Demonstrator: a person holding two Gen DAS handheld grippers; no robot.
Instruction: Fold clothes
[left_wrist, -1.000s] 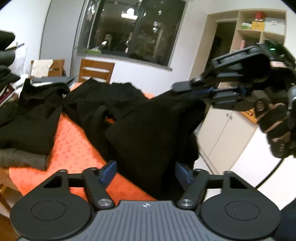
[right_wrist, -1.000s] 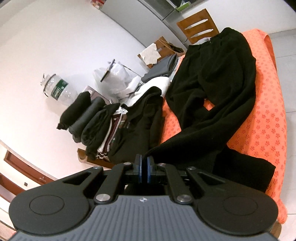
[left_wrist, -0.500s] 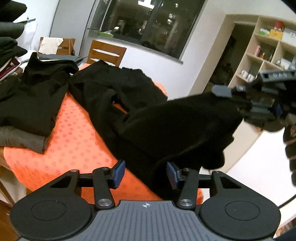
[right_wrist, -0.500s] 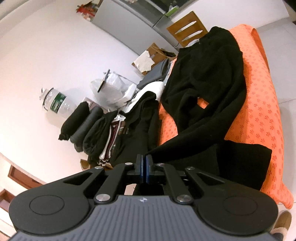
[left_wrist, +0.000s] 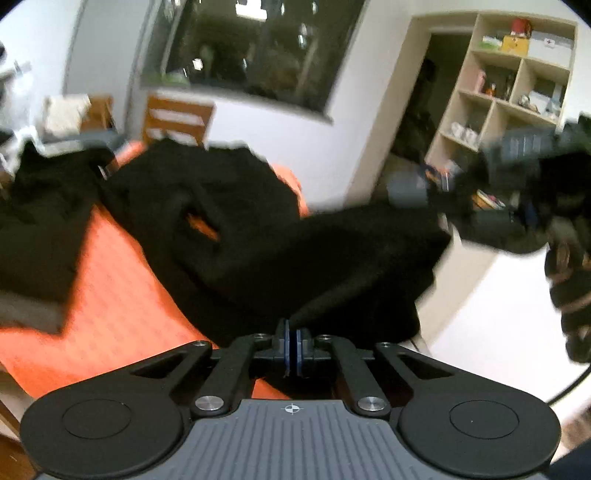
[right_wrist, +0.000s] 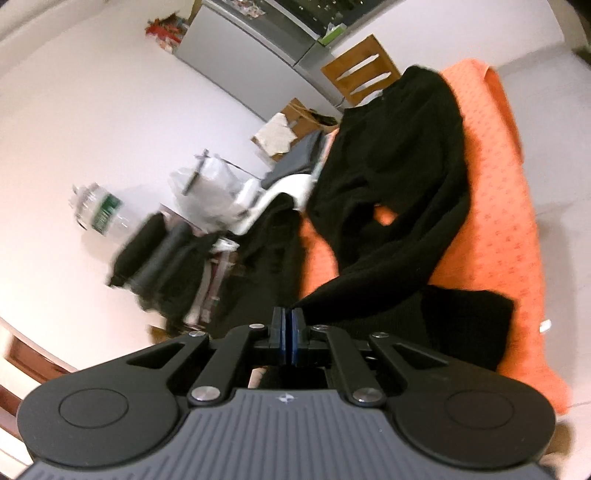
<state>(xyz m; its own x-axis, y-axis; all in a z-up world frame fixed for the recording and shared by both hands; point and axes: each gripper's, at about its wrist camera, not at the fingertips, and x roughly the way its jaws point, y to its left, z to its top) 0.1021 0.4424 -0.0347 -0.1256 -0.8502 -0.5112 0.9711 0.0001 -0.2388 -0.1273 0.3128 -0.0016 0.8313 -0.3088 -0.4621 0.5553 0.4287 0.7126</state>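
I have the left gripper (left_wrist: 290, 345) with its fingers pressed together on a fold of the black knit garment (left_wrist: 258, 236), at the hem end nearest me. My right gripper (right_wrist: 287, 334) is also clamped, its fingers pinching another edge of the same garment (right_wrist: 399, 192); from the left camera it (left_wrist: 436, 192) sits off to the right, holding the cloth up off the surface, a gloved hand (left_wrist: 570, 295) behind it. The garment lies on the orange patterned cloth covering the surface (right_wrist: 502, 206), its long axis running away from me toward the wooden chair (left_wrist: 177, 120), the far end near that chair and the near end lifted between my two grips. Left of the garment, a clear plastic bottle with a green label (right_wrist: 98, 216); its writing is too blurred to read.
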